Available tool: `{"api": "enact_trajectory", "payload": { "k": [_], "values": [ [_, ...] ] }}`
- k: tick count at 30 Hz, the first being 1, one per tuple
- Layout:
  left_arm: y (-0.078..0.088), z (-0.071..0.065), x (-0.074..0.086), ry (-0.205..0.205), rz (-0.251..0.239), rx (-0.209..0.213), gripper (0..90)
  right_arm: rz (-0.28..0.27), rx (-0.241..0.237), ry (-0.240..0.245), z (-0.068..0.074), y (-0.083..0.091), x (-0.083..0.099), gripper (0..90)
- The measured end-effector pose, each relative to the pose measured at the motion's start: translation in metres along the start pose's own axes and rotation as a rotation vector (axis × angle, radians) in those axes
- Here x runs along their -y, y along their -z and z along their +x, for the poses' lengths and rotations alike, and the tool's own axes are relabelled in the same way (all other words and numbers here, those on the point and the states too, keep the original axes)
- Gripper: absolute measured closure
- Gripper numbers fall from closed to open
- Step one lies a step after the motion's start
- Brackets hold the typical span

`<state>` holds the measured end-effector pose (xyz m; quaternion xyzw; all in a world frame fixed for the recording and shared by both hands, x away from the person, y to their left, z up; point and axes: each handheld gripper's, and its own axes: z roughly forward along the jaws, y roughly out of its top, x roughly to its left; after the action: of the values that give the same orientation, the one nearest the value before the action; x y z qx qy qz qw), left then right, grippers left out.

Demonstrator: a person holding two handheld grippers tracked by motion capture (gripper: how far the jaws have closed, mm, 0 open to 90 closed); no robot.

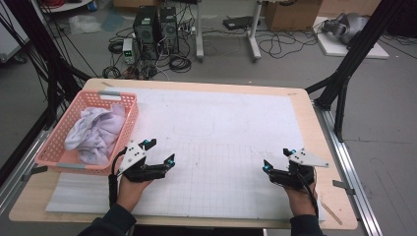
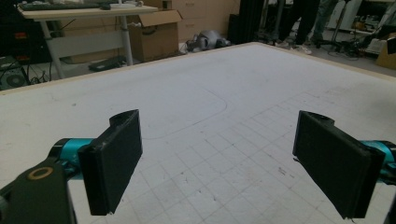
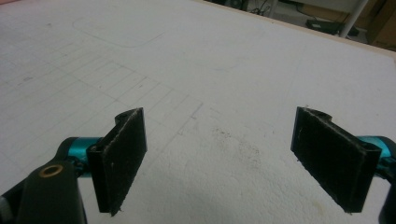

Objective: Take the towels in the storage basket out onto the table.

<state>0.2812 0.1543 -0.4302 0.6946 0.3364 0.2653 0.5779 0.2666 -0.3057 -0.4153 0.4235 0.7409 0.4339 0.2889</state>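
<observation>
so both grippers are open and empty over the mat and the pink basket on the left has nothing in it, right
Not quite. The pink basket is not empty: the high view shows a pale crumpled cloth lying in it. The rest holds: the left gripper and the right gripper both have their jaws wide apart over the white mat with nothing between them.

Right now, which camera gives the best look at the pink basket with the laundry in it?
The high view: it shows the whole pink basket at the table's left edge, with pale crumpled cloth heaped inside. The left gripper view and right gripper view look across the white gridded mat, away from the basket.
</observation>
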Motion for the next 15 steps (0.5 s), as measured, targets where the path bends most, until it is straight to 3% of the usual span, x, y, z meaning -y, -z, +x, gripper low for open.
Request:
{"api": "enact_trajectory", "payload": {
  "k": [15],
  "values": [
    [-0.0051,-0.0036,-0.0002,0.009,0.006,0.024,16.6,0.003,-0.010,-0.004,-0.0053,-0.0021,0.0022,17.0]
  ]
}}
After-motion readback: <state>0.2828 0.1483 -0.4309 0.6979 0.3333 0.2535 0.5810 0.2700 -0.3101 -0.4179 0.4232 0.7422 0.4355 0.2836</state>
